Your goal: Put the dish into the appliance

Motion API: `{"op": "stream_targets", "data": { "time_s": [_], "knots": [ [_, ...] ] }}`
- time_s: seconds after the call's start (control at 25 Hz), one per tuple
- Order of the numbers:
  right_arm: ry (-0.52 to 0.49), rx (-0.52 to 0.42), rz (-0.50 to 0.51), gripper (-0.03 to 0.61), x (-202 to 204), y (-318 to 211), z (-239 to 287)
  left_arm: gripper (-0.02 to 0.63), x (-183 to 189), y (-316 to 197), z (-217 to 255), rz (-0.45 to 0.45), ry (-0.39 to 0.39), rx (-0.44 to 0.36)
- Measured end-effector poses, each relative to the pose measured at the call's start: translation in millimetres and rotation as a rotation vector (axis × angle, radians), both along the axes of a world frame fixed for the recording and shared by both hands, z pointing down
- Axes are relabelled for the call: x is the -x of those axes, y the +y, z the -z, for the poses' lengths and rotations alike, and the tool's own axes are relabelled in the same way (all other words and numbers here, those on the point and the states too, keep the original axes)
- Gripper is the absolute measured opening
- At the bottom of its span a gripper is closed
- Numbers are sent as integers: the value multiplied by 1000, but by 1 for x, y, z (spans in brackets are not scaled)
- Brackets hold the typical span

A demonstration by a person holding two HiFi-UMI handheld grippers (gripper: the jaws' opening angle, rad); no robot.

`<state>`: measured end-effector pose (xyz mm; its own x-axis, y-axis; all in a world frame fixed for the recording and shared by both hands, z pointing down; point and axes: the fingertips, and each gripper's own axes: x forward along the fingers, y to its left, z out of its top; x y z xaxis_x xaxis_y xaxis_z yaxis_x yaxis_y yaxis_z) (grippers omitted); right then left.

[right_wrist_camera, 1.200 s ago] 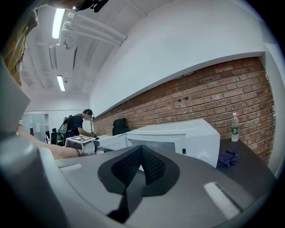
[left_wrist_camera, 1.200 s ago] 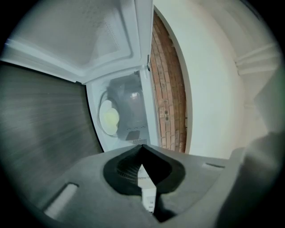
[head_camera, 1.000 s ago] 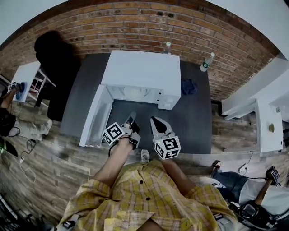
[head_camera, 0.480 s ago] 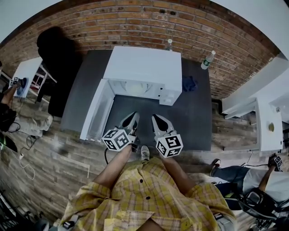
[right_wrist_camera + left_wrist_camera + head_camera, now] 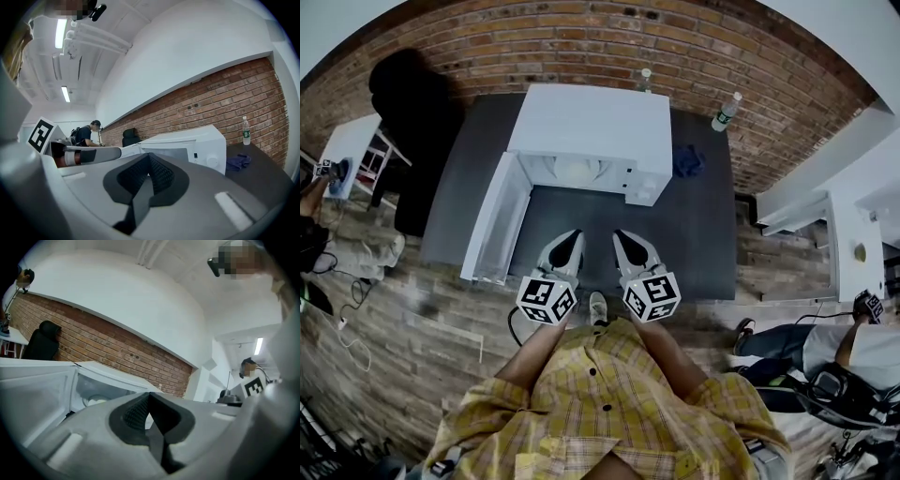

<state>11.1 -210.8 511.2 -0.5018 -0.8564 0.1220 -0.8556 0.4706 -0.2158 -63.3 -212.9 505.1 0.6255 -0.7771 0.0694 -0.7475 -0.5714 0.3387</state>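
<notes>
The white microwave stands on the dark table with its door swung open to the left. A pale round dish lies inside the cavity, and the same dish shows in the left gripper view. My left gripper and right gripper hover side by side over the table, a good way in front of the microwave. Both are shut with nothing between their jaws. The left gripper's tips meet, and so do the right gripper's.
A blue cloth lies right of the microwave, with a water bottle at the back right and another bottle behind the appliance. A black chair stands at the left. Other people work at white tables at both sides.
Both grippers have drawn back from the microwave toward the person. The left one has swung from a tilt near the door to lie parallel with the right.
</notes>
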Motion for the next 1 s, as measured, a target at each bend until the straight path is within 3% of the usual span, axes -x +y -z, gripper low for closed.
{"op": "stream_targets", "data": {
  "time_s": [0.48, 1.0],
  "knots": [
    [7, 3, -3, 3, 0, 13, -2, 0, 3, 19, -2, 50, -131, -66],
    [12, -8, 0, 3, -1, 21, 1, 0, -1, 29, 3, 61, -168, -106]
  ]
}}
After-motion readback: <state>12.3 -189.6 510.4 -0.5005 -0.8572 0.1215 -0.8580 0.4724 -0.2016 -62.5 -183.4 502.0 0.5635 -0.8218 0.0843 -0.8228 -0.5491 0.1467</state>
